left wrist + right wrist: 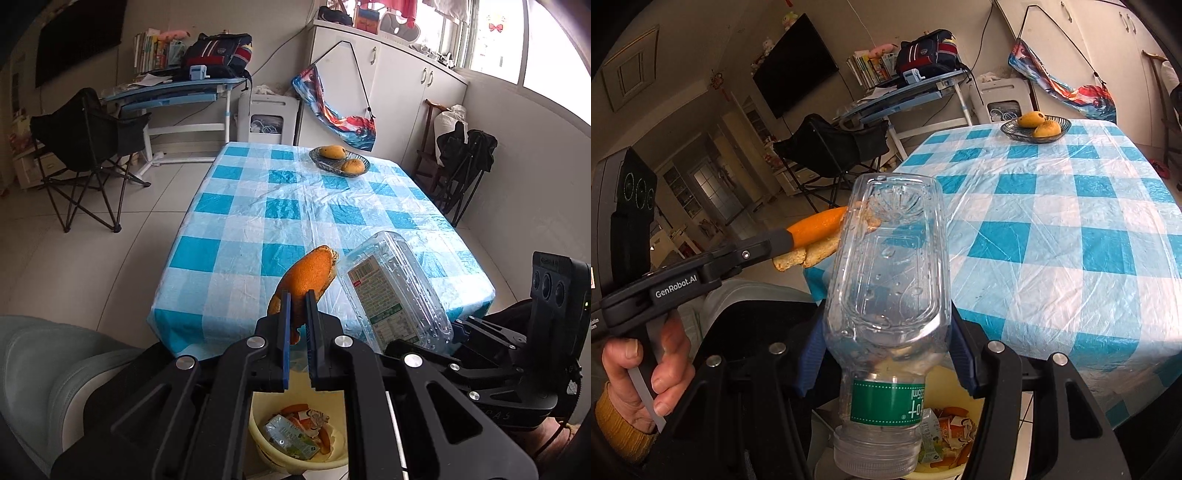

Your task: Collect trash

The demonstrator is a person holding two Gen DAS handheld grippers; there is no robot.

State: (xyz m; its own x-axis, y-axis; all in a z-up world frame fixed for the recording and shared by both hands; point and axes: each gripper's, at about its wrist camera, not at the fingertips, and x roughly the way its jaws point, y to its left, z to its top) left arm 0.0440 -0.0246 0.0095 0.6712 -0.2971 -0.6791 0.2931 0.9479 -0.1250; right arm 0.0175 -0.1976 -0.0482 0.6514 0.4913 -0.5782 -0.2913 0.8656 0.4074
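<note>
My left gripper (298,297) is shut on a curled strip of orange peel (308,275), held in the air just off the near edge of the checked table (236,236). Seen from the right wrist, that peel (816,227) sticks out of the left gripper's fingers (775,240). My right gripper (886,354) is shut on a clear plastic bottle (890,280), cap end toward the camera, with a green label. The bottle (391,291) hangs beside the peel. Below both, on the floor, sits a pale yellow basin (258,417) with wrappers and peel in it.
A dish (340,160) with two mangoes stands at the table's far end. A black folding chair (85,147) and a blue desk (177,92) are off to the left. A grey-green seat (44,365) lies near left. A hand (646,369) holds the left gripper's handle.
</note>
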